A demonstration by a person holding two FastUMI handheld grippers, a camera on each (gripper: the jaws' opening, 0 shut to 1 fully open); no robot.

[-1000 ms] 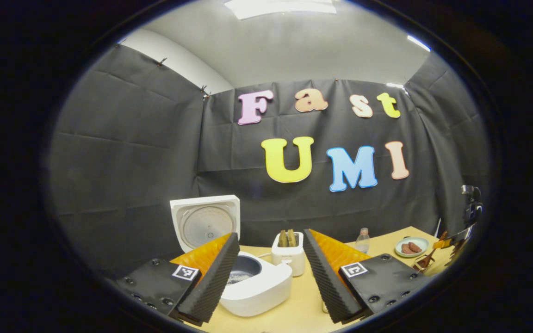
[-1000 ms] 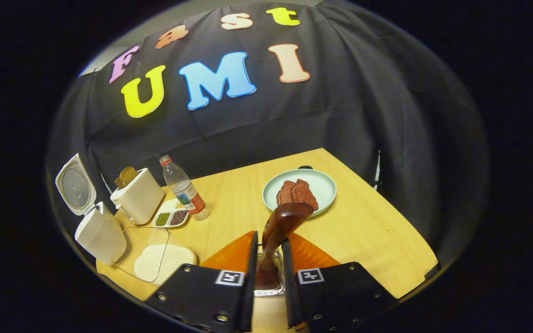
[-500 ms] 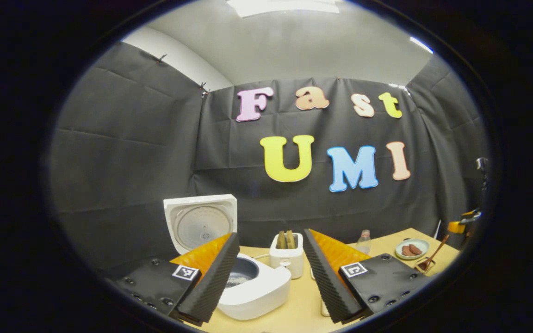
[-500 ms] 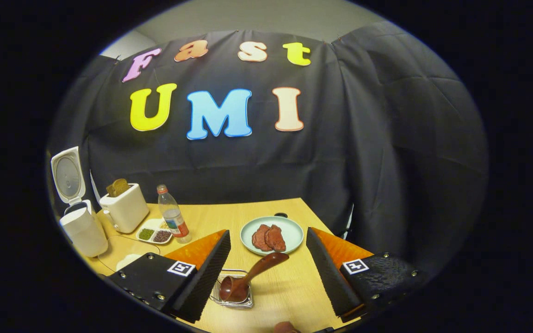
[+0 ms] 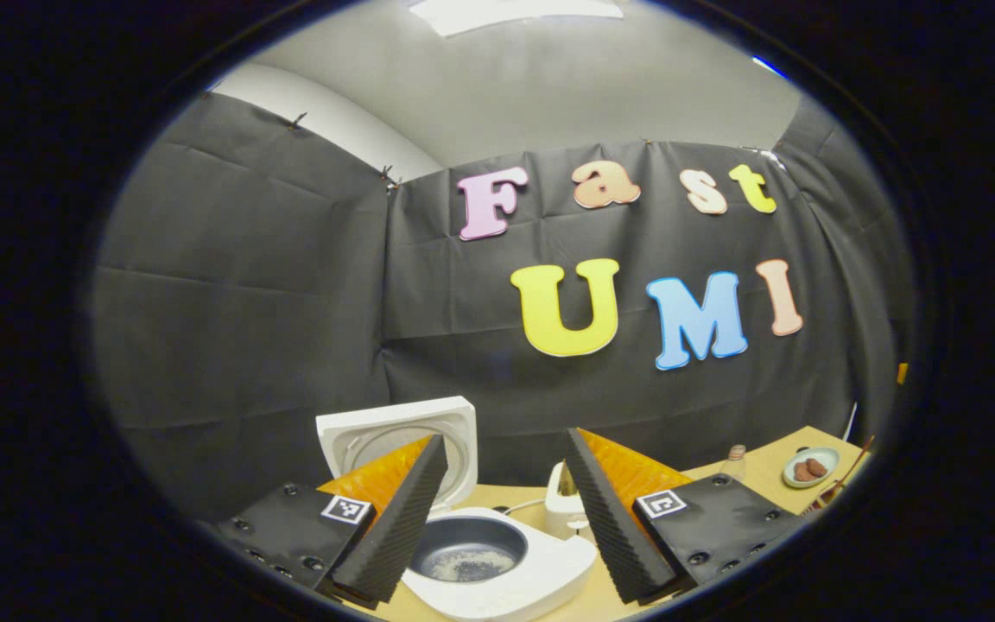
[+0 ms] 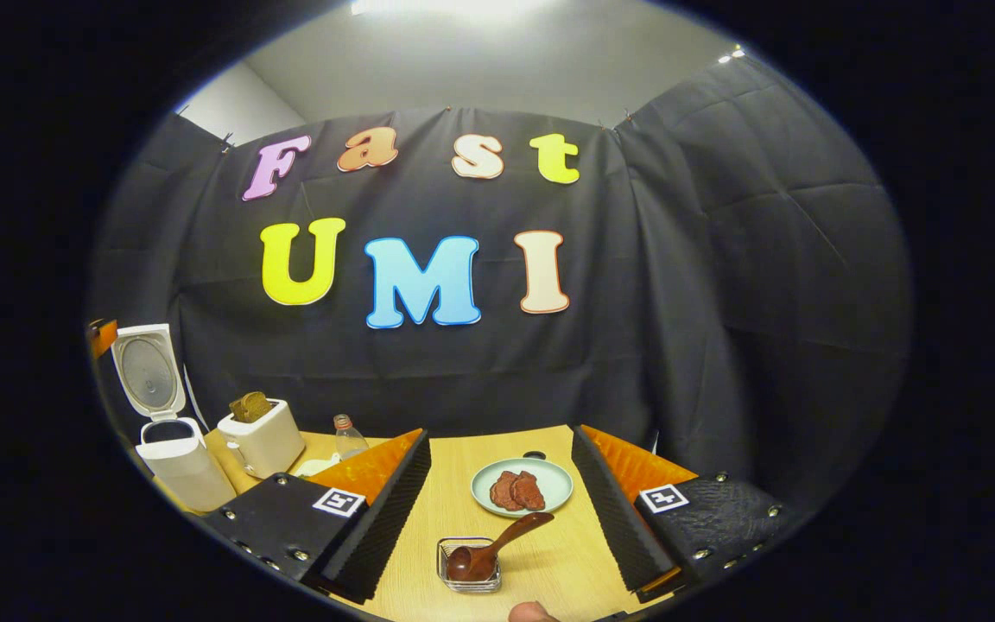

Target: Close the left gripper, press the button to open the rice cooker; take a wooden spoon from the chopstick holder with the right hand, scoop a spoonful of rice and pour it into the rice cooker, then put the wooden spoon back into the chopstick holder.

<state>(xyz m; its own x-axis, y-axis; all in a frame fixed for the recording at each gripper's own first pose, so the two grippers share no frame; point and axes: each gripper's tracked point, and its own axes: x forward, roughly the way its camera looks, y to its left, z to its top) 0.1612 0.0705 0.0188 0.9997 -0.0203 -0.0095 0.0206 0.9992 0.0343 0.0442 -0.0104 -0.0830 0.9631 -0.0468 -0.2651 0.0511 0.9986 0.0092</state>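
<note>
- Left gripper (image 5: 502, 518): fingers spread wide apart, holding nothing, poised above the near side of the rice cooker.
- Rice cooker (image 5: 541, 579): white body on the worktop (image 5: 774, 458), directly between and below the left gripper's fingers in the left gripper view. Its lid (image 5: 454, 423) stands raised at the back, and the dark inner pot (image 5: 467, 553) is exposed with a thin scatter of rice grains on its bottom. In the right gripper view the same cooker (image 6: 182, 471) stands at the far left of the worktop, lid up.
- Right gripper (image 6: 502, 518): fingers wide apart, empty, held above the worktop (image 6: 454, 484) and clear of the spoon.
- Wooden spoon (image 6: 489, 549): dark brown, its bowl sitting down in the chopstick holder and its handle leaning up to the right, towards the plate.
- Chopstick holder (image 6: 446, 574): a small wire-framed container on the worktop, between the right gripper's fingers in that view.
- Plate (image 6: 554, 479): pale green, just behind the chopstick holder, bearing two reddish-brown pieces of food.
- Toaster (image 6: 269, 441): white, with bread in its slots, just to the right of the rice cooker.
- Bottle (image 6: 346, 436): clear plastic, beside the toaster, partly hidden by a finger of the right gripper.
</note>
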